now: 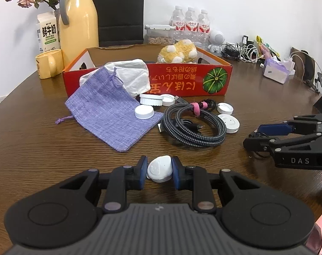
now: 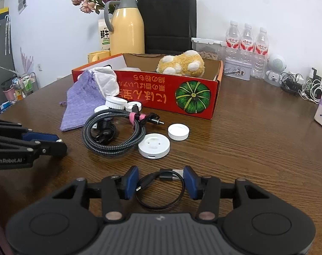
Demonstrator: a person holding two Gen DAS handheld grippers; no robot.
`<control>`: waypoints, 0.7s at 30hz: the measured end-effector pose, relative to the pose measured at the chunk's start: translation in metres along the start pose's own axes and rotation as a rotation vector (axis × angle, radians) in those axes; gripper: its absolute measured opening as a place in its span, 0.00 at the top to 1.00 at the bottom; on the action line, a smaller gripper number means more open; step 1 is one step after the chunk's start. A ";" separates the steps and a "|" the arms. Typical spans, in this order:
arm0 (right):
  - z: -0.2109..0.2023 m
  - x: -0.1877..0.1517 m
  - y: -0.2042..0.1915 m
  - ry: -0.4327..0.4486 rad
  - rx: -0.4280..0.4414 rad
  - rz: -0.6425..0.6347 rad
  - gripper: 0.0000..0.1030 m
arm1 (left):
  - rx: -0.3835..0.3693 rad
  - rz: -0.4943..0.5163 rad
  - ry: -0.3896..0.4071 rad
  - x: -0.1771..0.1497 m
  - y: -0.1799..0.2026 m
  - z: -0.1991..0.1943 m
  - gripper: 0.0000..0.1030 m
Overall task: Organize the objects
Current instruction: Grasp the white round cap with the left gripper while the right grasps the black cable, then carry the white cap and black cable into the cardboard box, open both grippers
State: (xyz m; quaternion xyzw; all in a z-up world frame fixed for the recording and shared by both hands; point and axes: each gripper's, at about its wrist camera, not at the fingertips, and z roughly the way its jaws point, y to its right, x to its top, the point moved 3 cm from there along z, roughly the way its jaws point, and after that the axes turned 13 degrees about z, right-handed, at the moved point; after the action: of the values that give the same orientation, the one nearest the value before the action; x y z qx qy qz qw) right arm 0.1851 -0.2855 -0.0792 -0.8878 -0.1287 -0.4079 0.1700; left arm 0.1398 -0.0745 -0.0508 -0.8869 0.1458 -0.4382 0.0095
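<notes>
My left gripper [image 1: 159,162] is shut on a small white rounded case [image 1: 158,171], just above the wooden table [image 1: 54,159]. My right gripper [image 2: 161,172] is closed around a small black cable loop [image 2: 154,207]; its pads [image 2: 132,180] touch the loop's two sides. From the left wrist view the right gripper [image 1: 256,136] is at the right, low over the table. In the right wrist view the left gripper [image 2: 58,142] is at the left. Beyond them lie a coiled braided cable [image 1: 195,125], a purple pouch [image 1: 109,110], white caps [image 1: 144,112] and a round white puck [image 2: 154,148].
A red cardboard box [image 2: 161,89] holds a yellow plush toy [image 2: 182,63] and has white cloth [image 1: 133,76] over its edge. Behind it stand a yellow jug [image 1: 79,21], a mug [image 1: 48,65], a milk carton [image 1: 48,31], a black bag [image 1: 120,10] and water bottles [image 1: 190,21]. Chargers [image 1: 246,52] clutter the far right.
</notes>
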 end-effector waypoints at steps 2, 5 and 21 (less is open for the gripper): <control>-0.002 0.001 -0.001 0.005 0.001 0.002 0.56 | 0.002 -0.001 0.005 0.001 -0.001 -0.002 0.76; -0.007 0.005 -0.004 0.018 0.003 -0.001 0.56 | 0.002 0.001 0.015 0.004 -0.003 -0.006 0.76; -0.001 0.078 -0.028 0.112 0.035 -0.043 0.56 | 0.044 0.000 0.098 0.058 -0.044 -0.001 0.76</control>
State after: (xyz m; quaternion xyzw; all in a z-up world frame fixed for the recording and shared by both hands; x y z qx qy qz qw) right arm 0.2236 -0.2538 -0.0135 -0.8575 -0.1451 -0.4581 0.1838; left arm 0.1832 -0.0482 0.0011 -0.8640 0.1361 -0.4843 0.0219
